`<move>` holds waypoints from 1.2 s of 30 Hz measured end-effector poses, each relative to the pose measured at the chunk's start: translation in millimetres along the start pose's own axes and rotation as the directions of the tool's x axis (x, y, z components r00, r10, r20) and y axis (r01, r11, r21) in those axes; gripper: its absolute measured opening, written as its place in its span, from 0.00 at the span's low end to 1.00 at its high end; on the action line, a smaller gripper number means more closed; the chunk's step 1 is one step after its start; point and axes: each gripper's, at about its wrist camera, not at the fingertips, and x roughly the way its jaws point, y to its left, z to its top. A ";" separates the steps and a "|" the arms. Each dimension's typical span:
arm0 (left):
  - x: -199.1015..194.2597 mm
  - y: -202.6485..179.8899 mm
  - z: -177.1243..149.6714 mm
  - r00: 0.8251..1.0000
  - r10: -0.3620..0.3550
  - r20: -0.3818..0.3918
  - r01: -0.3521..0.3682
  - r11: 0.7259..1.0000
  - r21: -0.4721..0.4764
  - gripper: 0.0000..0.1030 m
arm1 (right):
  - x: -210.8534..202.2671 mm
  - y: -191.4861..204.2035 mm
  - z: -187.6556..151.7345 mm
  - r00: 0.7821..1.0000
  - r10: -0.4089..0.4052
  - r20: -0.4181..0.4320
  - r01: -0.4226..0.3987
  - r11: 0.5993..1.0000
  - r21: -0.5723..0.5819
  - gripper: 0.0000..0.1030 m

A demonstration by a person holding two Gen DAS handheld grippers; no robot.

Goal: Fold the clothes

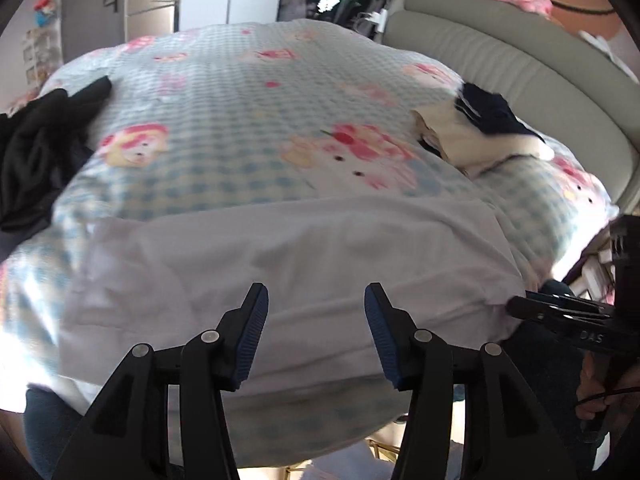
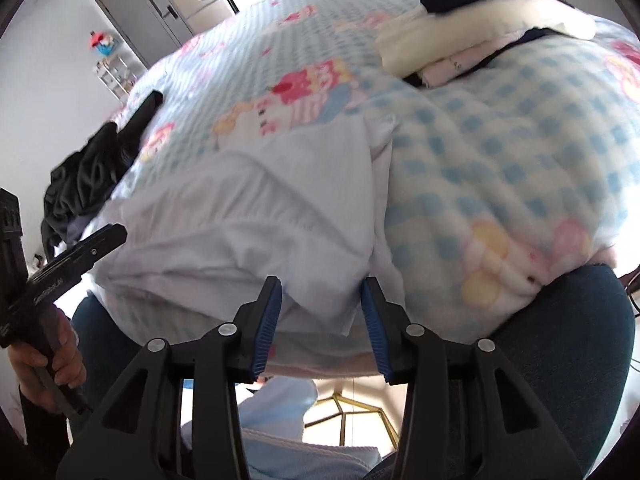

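Observation:
A white garment [image 1: 288,256] lies spread flat along the near edge of the bed, with soft creases. My left gripper [image 1: 316,296] hovers open just over its near hem, nothing between the blue pads. In the right wrist view the same garment [image 2: 260,216] shows a folded right edge. My right gripper [image 2: 321,286] stands open there, with that edge lying in the gap between its fingers. The right gripper [image 1: 516,305] also shows at the garment's right corner in the left wrist view. The left gripper [image 2: 108,236] shows at the garment's left side in the right wrist view.
A blue checked quilt [image 1: 240,92] with cartoon prints covers the bed. A stack of folded clothes [image 1: 476,136], cream with dark navy on top, sits at the far right by the grey headboard [image 1: 520,60]. Loose black clothes [image 1: 36,148] lie at the left. A person's jeans-clad leg [image 2: 560,344] presses against the bed edge.

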 end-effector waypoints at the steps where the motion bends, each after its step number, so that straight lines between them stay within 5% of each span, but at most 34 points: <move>1: 2.2 -2.8 -4.3 0.999 -0.037 -0.001 0.037 0.999 -0.001 0.51 | 1.9 -0.4 -2.3 1.000 -0.015 -0.011 0.015 1.000 0.005 0.41; 4: 10.9 -16.5 -19.4 0.996 -0.089 0.002 0.089 0.996 0.018 0.51 | -0.8 1.7 -6.8 1.000 -0.004 -0.011 0.004 1.000 -0.007 0.41; 7: 28.1 -28.5 -27.9 0.999 0.022 -0.043 -0.020 0.999 0.043 0.51 | 4.2 13.7 -10.0 0.999 -0.001 -0.043 -0.002 0.998 -0.070 0.47; 15: 12.5 -22.1 -23.9 0.998 -0.028 0.063 0.030 0.999 -0.025 0.51 | 8.6 -13.4 -14.9 0.996 -0.080 -0.034 0.081 0.996 0.031 0.45; 18: 6.3 -19.5 -22.3 0.993 -0.047 0.104 0.052 0.997 -0.049 0.57 | -6.3 -19.0 -11.2 0.999 -0.046 0.008 0.046 0.998 0.051 0.45; 23: 24.5 -51.1 -9.0 0.999 -0.027 0.028 0.024 0.993 0.111 0.60 | -10.4 -11.1 -11.8 1.000 0.009 0.016 -0.009 1.000 0.022 0.46; 28: 41.0 -77.5 -13.3 0.998 0.006 -0.058 0.009 0.965 0.263 0.60 | 7.0 -5.6 -18.6 0.999 -0.025 -0.033 0.025 1.000 -0.002 0.46; 31: 45.5 -85.2 -13.0 0.999 0.033 -0.037 -0.021 0.954 0.300 0.60 | 7.8 -10.1 -18.9 0.999 -0.012 -0.037 0.012 1.000 0.017 0.46; 32: 47.0 -87.6 -12.8 0.999 0.042 -0.029 -0.031 0.950 0.311 0.58 | 8.1 -11.0 -18.2 0.999 -0.008 -0.037 0.009 1.000 0.021 0.46; 36: 51.4 -90.8 -5.1 0.999 0.008 -0.039 0.004 0.954 0.298 0.19 | 12.1 -6.3 -15.0 0.999 -0.013 -0.043 0.014 1.000 0.017 0.46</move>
